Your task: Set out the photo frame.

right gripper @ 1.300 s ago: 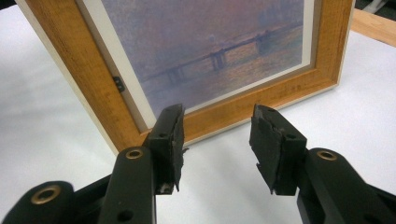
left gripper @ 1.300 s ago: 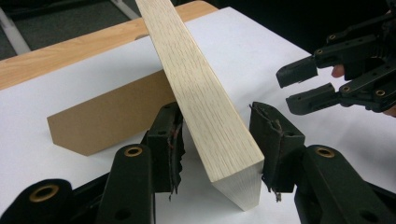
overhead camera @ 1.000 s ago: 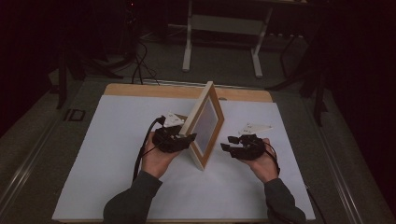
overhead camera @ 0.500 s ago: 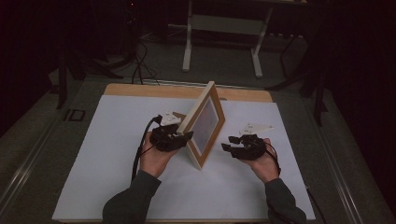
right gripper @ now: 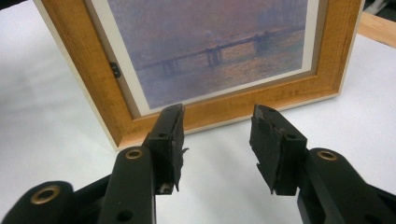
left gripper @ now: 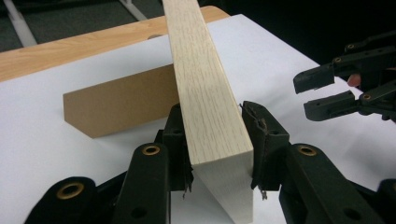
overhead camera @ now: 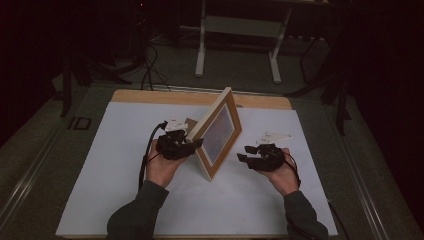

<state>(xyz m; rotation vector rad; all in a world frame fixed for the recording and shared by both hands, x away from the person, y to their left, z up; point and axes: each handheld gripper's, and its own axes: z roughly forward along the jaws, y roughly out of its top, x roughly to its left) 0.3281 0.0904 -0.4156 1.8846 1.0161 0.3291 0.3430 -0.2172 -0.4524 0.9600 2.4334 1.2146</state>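
A wooden picture frame (overhead camera: 220,132) with a dusky bridge print (right gripper: 205,51) stands tilted on the white sheet, propped by its brown easel back (left gripper: 116,102). My left gripper (overhead camera: 196,145) comes in from the frame's back left. Its jaws have just been closing, and the pads now press both faces of the frame's pale side edge (left gripper: 210,102). My right gripper (overhead camera: 242,154) stands open in front of the frame's lower wooden border (right gripper: 233,105), a short way off, with nothing between its jaws. From the left gripper view, the right gripper (left gripper: 322,88) sits beyond the frame at the right.
The white sheet (overhead camera: 115,165) covers a wooden table whose far edge (overhead camera: 150,96) is bare. Beyond it, on the dark floor, are a white stand's legs (overhead camera: 240,45) and some cables (overhead camera: 150,70).
The left gripper has edged slightly along the frame's side and its jaws have narrowed onto the edge. The frame and the right hand have kept still.
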